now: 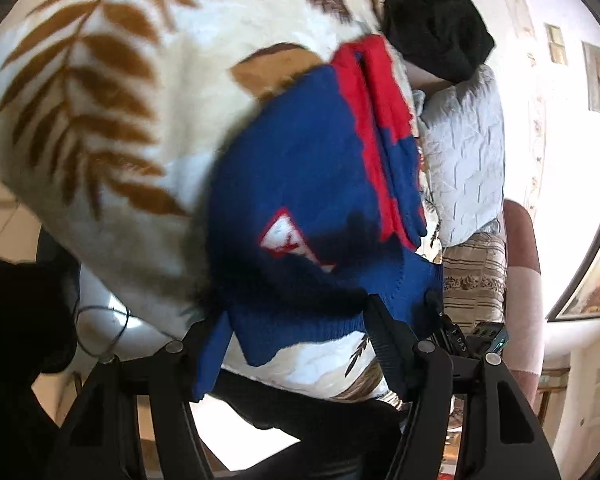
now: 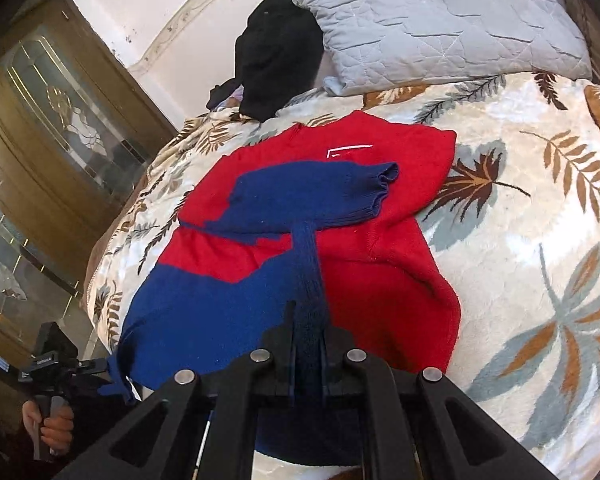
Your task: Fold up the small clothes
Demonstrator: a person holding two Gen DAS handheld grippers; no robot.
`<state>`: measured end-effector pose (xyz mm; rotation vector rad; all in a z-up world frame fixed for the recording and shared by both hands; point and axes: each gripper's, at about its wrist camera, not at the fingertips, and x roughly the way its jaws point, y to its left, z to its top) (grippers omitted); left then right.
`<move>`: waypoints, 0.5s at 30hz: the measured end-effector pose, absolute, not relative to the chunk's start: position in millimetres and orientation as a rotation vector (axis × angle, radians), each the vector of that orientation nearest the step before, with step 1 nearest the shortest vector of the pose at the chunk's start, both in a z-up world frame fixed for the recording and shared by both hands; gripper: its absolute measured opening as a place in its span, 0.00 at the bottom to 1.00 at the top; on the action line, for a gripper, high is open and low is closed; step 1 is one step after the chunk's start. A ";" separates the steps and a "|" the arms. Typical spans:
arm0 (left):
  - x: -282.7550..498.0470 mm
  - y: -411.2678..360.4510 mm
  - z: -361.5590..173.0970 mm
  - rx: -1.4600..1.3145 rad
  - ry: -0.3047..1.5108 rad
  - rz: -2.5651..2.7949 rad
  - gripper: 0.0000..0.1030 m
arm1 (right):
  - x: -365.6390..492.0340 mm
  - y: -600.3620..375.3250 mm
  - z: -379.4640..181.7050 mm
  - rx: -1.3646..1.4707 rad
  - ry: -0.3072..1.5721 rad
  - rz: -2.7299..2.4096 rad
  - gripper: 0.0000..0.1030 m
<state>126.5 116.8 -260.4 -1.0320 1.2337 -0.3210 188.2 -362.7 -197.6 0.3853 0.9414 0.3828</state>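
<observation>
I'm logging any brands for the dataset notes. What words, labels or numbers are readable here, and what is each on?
"DAS": white letters on the black device beside the right tongs, seen from the left wrist; partly hidden, perhaps incomplete.
Triangular badge on the red and blue sweater: lettering too blurred to read.
White mark on the sweater's red part: an outline only, with no legible text.
Nothing else can be read.

Motion blur smears the sweater (image 1: 300, 216) logo; the black garment (image 2: 280, 48) is half behind the pillow (image 2: 440, 24).
</observation>
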 end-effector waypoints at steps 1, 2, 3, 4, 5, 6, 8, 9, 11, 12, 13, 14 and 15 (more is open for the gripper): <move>127.9 116.8 -259.1 -1.034 1.215 -0.326 0.38 | 187.9 -362.9 -197.4 0.387 0.940 0.383 0.08; 130.4 117.0 -257.8 -1.032 1.201 -0.335 0.27 | 187.8 -363.8 -196.9 0.390 0.937 0.385 0.08; 133.5 116.0 -256.0 -1.019 1.194 -0.339 0.23 | 187.5 -364.4 -195.7 0.393 0.932 0.387 0.08; 135.8 114.9 -253.5 -0.998 1.186 -0.335 0.19 | 187.1 -364.8 -194.4 0.394 0.926 0.387 0.08; 137.6 114.0 -249.0 -0.978 1.169 -0.341 0.18 | 186.5 -365.2 -193.0 0.396 0.920 0.387 0.08; 139.5 112.8 -244.6 -0.965 1.155 -0.348 0.16 | 186.1 -365.5 -192.0 0.399 0.914 0.388 0.08; 147.1 111.9 -230.0 -0.935 1.113 -0.370 0.16 | 186.2 -365.9 -189.4 0.401 0.900 0.390 0.08; 152.5 110.2 -223.7 -0.923 1.096 -0.379 0.15 | 186.7 -366.1 -188.1 0.401 0.893 0.390 0.08; 167.8 108.9 -202.9 -0.892 1.048 -0.409 0.15 | 188.3 -367.6 -185.4 0.412 0.881 0.390 0.08; 177.8 108.0 -192.8 -0.877 1.030 -0.423 0.14 | 190.1 -369.6 -183.0 0.427 0.868 0.390 0.08; 185.9 107.0 -185.8 -0.869 1.017 -0.435 0.14 | 192.3 -371.2 -180.4 0.434 0.858 0.388 0.08; 199.7 105.3 -174.1 -0.854 0.996 -0.451 0.14 | 195.5 -373.4 -177.1 0.436 0.844 0.380 0.08; 213.7 102.6 -164.0 -0.835 0.979 -0.462 0.14 | 198.6 -375.9 -174.3 0.442 0.833 0.374 0.08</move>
